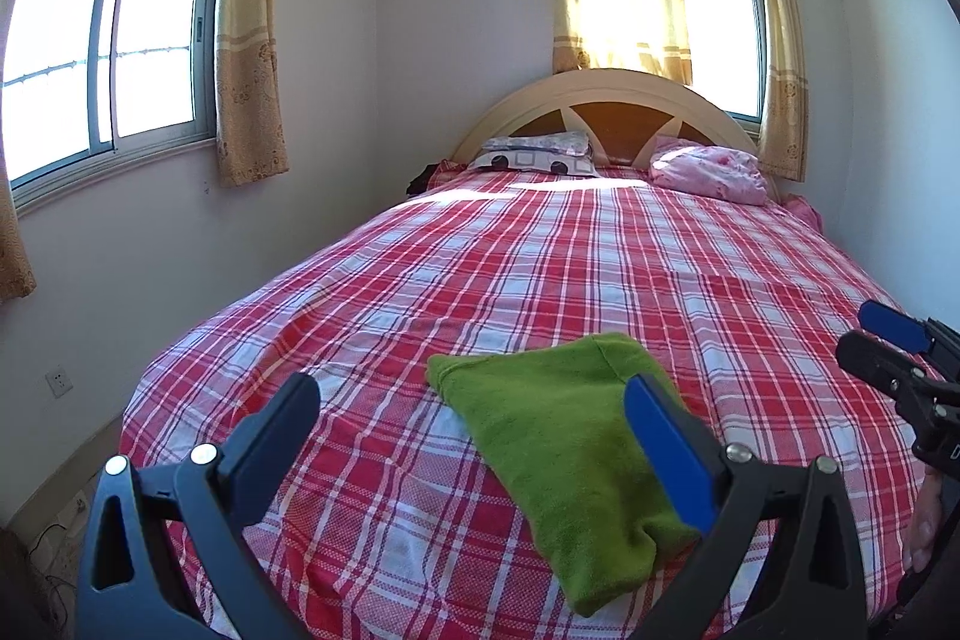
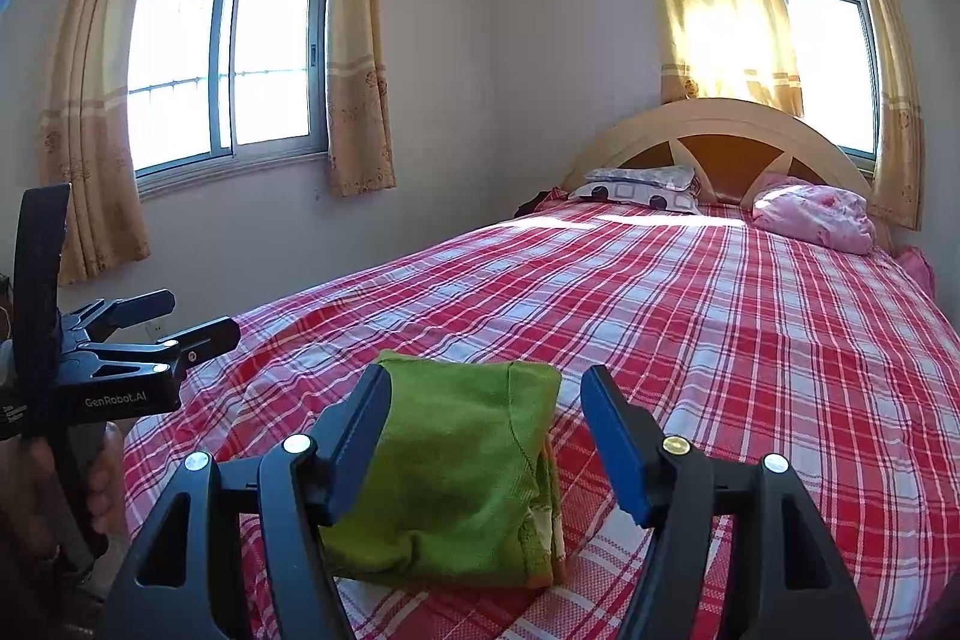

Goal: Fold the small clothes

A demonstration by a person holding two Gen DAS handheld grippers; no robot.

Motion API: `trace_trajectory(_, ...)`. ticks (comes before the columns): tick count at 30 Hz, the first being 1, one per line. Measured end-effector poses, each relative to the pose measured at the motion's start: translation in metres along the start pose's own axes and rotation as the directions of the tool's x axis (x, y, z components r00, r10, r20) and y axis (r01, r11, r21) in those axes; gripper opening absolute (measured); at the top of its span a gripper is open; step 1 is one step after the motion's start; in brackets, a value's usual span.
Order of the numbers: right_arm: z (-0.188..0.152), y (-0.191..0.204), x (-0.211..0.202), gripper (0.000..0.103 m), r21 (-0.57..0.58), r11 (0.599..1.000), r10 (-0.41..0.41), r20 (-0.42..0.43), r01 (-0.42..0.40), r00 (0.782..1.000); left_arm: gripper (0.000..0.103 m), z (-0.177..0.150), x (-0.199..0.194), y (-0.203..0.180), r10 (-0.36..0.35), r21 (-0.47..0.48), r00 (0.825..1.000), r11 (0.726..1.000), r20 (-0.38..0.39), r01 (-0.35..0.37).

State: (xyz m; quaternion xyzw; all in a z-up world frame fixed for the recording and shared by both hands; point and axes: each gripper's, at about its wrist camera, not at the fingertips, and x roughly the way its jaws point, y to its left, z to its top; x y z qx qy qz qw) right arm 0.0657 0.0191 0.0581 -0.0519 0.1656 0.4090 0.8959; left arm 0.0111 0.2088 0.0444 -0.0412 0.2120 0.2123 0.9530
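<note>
A small green garment [image 1: 558, 436] lies folded into a compact rectangle on the red plaid bed [image 1: 540, 268], near its foot edge. It also shows in the right wrist view [image 2: 462, 466]. My left gripper [image 1: 474, 400] is open and empty, held above the bed with the garment under its right finger. My right gripper [image 2: 486, 400] is open and empty, its fingers spread either side of the garment and above it. Each gripper shows in the other's view: the right one at the right edge [image 1: 888, 346], the left one at the left edge [image 2: 174, 322].
A patterned pillow [image 1: 537, 154] and a pink bundle of bedding [image 1: 711, 172] lie by the arched headboard [image 1: 606, 100]. The wall with a window [image 1: 102, 46] runs along the bed's left side. Curtained window [image 1: 714, 16] behind the headboard.
</note>
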Motion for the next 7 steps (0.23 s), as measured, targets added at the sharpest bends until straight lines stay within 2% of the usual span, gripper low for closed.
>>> trace_trajectory(3, -0.0002, 0.0006, 0.0005, 0.067, -0.001, 1.0, 0.001, 0.0, -0.001, 1.0, 0.103, -0.0007, -0.0001, 0.0022, 0.032, 0.016, 0.999, 0.999, 0.021, -0.032)
trace_trajectory(7, -0.0002, -0.0004, 0.0022, 0.067, -0.003, 1.0, 0.003, -0.006, -0.003, 1.0, 0.103, -0.001, 0.0006, 0.0041, 0.029, 0.017, 0.999, 0.999, 0.027, -0.03)
